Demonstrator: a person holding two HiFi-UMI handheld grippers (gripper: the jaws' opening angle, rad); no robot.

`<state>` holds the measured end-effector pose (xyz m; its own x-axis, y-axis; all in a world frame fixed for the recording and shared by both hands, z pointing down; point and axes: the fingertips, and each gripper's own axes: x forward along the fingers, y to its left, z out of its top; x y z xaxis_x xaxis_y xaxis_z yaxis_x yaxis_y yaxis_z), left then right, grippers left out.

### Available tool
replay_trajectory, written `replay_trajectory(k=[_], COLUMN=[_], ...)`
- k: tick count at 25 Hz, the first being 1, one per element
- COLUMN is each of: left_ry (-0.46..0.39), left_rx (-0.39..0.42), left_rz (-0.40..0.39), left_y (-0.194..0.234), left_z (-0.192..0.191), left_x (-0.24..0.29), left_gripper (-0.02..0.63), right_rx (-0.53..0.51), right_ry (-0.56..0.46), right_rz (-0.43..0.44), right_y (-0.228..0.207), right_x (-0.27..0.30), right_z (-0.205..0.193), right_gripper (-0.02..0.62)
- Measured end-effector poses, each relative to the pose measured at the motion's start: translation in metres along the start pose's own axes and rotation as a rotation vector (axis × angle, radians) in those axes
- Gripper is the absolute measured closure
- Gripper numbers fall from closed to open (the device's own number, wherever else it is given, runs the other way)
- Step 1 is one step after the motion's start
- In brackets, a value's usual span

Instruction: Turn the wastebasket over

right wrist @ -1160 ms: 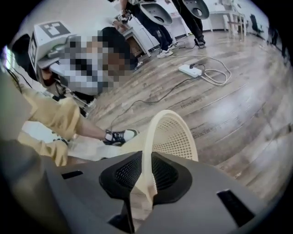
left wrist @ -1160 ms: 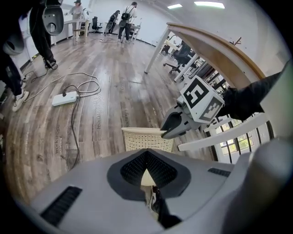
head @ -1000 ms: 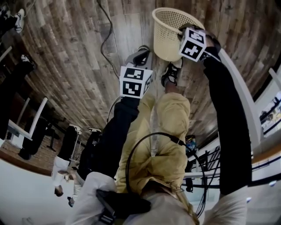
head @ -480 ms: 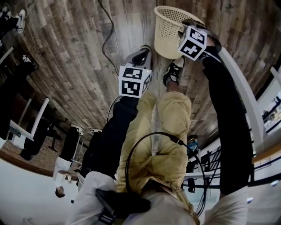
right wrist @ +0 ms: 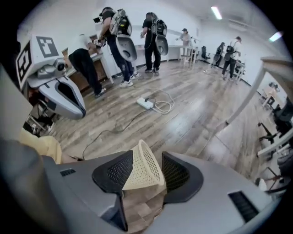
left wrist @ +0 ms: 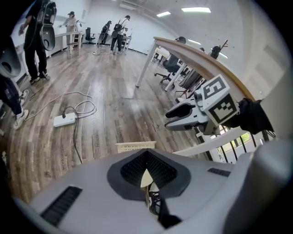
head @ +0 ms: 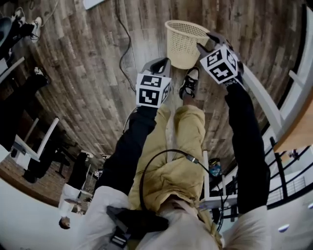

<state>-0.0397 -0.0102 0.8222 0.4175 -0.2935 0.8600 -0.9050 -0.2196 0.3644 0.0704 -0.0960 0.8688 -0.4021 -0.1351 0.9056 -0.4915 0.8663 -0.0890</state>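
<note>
Now off rim of cream lattice plastic wastebasket [head: 181, 51], lifted clear: right gripper [head: 204, 40], jaws just opened, empty. Left gripper [head: 160, 62] clenched on nothing, also higher. Wastebasket upright, unmoved.

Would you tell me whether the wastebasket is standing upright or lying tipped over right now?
Upright: the wastebasket stands on the floor, its open rim facing up toward the head view.

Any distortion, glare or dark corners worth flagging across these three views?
Left gripper view: fisheye bends the desk edge, corners go black, ceiling lights glare off the floor. Right gripper view: same round vignette, wastebasket is sharp. Head view: dimmer overall, floorboards bow, wastebasket readable.
</note>
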Motion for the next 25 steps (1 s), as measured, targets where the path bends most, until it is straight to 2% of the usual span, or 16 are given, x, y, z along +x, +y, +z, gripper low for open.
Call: replay_trajectory(k=[1,2,4,7,12,16,21,25], left_ry=[-0.006,-0.014,-0.047,-0.127,-0.293,-0.427,-0.511,-0.608], left_rx=[0.012,0.022,0.045,0.078,0.098,0.150,0.203,0.207], left_rz=[-0.003,-0.004,-0.003,0.005,0.002,-0.011,-0.025,-0.014], left_y=[-0.008,-0.015,-0.028,-0.044,-0.081,-0.110,-0.136,-0.152], left_z=[0.008,0.017,0.040,0.087,0.166,0.217,0.236,0.247], left_x=[-0.013,-0.027,-0.056,-0.106,-0.203,-0.270,-0.342,-0.402], left_gripper=[0.604,0.604,0.605,0.605,0.605,0.604,0.605,0.605], right_rx=[0.032,0.063,0.106,0.135,0.187,0.217,0.229,0.218], right_ry=[-0.033,-0.067,-0.140,-0.250,-0.424,-0.540,-0.638,-0.715], right_rz=[-0.016,-0.034,-0.086,-0.167,-0.272,-0.344,-0.383,-0.431], right_y=[0.003,0.006,0.009,0.012,0.021,0.023,0.045,0.067], right_x=[-0.022,-0.046,-0.096,-0.174,-0.301,-0.382,-0.460,-0.518], right_z=[0.009,0.019,0.044,0.087,0.154,0.195,0.225,0.247], right_gripper=[0.392,0.427,0.527,0.566,0.574,0.574,0.574,0.574])
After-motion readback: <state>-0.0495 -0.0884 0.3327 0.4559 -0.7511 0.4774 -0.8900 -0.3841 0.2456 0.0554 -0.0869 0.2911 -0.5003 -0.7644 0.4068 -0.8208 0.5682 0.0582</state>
